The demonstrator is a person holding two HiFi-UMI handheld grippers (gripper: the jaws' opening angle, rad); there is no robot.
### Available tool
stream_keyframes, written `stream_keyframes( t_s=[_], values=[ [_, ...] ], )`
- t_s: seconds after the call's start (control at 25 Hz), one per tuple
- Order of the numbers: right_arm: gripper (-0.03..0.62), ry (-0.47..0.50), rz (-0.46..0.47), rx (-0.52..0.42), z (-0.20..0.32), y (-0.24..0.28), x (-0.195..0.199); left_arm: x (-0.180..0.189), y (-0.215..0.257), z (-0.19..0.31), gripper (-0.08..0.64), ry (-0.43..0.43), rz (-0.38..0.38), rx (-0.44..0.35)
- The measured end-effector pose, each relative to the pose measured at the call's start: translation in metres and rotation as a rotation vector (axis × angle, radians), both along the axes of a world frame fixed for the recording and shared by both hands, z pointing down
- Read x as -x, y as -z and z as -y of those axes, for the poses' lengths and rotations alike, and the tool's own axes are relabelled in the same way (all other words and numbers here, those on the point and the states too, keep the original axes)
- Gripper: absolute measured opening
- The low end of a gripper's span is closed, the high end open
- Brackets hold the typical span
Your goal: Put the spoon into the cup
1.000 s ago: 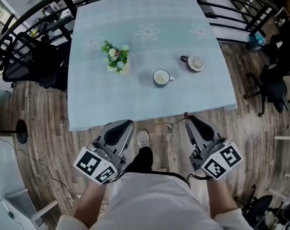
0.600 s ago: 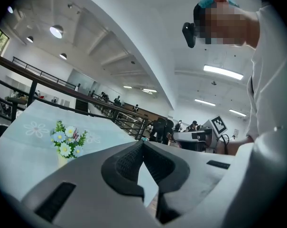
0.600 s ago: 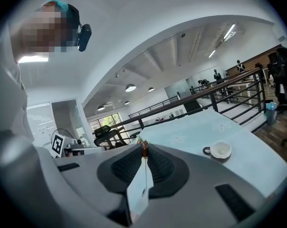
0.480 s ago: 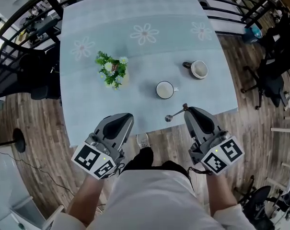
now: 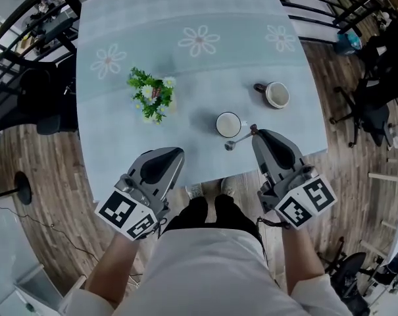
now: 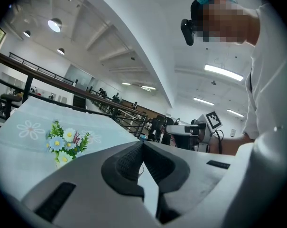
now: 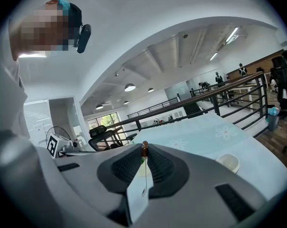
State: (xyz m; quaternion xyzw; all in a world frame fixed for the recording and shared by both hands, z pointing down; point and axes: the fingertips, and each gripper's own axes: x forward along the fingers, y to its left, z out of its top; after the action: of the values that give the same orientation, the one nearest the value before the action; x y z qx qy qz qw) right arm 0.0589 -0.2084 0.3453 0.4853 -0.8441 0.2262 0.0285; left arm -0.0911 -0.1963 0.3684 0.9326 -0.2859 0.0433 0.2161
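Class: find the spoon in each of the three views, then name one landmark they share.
Head view: spoon sticks left from the right gripper, beside the near cup.
Left gripper view: not in it.
Right gripper view: brown-tipped handle clamped between the jaws, centre.
Shared landmark: daisy-print tablecloth.

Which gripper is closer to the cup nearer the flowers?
Right. The right gripper, shut on the spoon, is just right of that cup; the left gripper is farther off, below and left of it in the head view.
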Motion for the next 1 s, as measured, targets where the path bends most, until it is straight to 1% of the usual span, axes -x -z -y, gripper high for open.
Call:
stream_keyframes(
  t_s=[0.24,0.4,0.72,1.0],
  values=[
    [0.051,0.033,-0.007,-0.012,0.025,-0.010,-0.003,-0.006,-0.010,0.007,0.021,0.022,0.017,0.019],
    [0.051,0.076,-0.011,-0.007,0.041,-0.025,-0.006,-0.010,-0.019,0.012,0.021,0.066,0.025,0.035],
    [0.051,0.159,-0.020,0.036,0.067,-0.071,-0.010,-0.018,-0.041,0.019,0.021,0.160,0.054,0.076],
    [0.051,0.207,-0.010,0.073,0.076,-0.105,-0.013,-0.030,-0.057,0.025,0.021,0.215,0.055,0.093]
  ],
)
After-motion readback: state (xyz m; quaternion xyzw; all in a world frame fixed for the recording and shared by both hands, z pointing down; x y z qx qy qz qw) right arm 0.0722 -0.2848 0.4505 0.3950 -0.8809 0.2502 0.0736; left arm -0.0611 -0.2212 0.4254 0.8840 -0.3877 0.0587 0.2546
